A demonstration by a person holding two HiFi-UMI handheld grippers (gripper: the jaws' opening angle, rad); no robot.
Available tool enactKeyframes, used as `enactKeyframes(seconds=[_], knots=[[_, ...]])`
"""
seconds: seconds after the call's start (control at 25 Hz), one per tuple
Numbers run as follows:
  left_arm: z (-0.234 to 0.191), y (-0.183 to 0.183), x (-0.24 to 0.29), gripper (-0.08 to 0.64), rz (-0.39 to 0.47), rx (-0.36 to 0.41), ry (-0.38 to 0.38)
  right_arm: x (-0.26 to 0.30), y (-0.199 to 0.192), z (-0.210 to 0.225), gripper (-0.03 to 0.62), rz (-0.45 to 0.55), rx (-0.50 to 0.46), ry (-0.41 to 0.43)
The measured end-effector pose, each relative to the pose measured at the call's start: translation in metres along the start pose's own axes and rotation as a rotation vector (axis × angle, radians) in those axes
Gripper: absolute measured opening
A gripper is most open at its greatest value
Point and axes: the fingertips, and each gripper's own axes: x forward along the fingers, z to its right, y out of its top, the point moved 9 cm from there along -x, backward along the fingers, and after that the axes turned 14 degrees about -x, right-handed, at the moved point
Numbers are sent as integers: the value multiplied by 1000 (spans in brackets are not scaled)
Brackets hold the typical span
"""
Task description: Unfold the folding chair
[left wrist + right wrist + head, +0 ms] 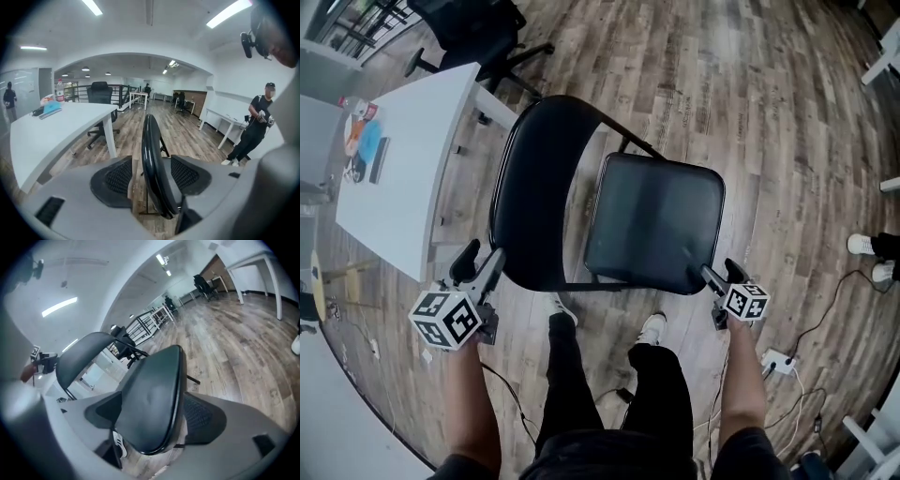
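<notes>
Black folding chair (581, 197) stands on the wood floor (750, 94) before us, nearly spread; our left tongs (480, 262) gape around its backrest (534, 187), our right tongs (720, 275) clamp the seat (654, 220), which we judge needs pressing flat next.

A: What is sitting around the edges of the head view?

B: A white table (403, 159) is standing at the left of the frame, carrying a blue item (367, 139) near its upper-left end. A black office chair (478, 33) is standing just beyond it, at the top.

A: And lower down?

B: A white power strip (778, 361) is lying on the wood floor (750, 84) at the lower right. In the left gripper view, a person in dark clothes (253, 126) is standing at the right, and ceiling lights (227, 13) are glowing overhead.
</notes>
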Motion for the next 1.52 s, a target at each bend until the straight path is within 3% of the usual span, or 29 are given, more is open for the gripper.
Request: enactKeyframes(seconds=[0.2,0.24,0.36,0.4,0.44,0.64,0.8,0.92,1.16,1.52], knots=[[36,-4,-63,186,61,-78,-68,-89,74,-116,412,93,-209,-48],[46,-4,-73,140,73,-81,-83,-107,89,-140,374,116,-256,-76],[71,-3,-101,16,105,-61,-123,-157,125,-208,112,189,-377,-193],[78,-5,-110,6,113,-49,-145,-172,134,-228,43,210,-402,-236],[84,-8,-118,6,119,-34,-172,-187,140,-249,19,229,-421,-275],[95,-41,-166,6,136,31,-326,-252,137,-349,15,328,-462,-445],[90,-67,-221,6,146,71,-379,-288,117,-424,15,370,-476,-506],[87,-82,-260,6,156,87,-389,-308,101,-470,15,372,-474,-528],[78,-108,-320,6,163,45,-420,-339,75,-544,14,416,-527,-527],[81,-126,-367,6,203,79,-476,-365,57,-593,14,475,-592,-534]])
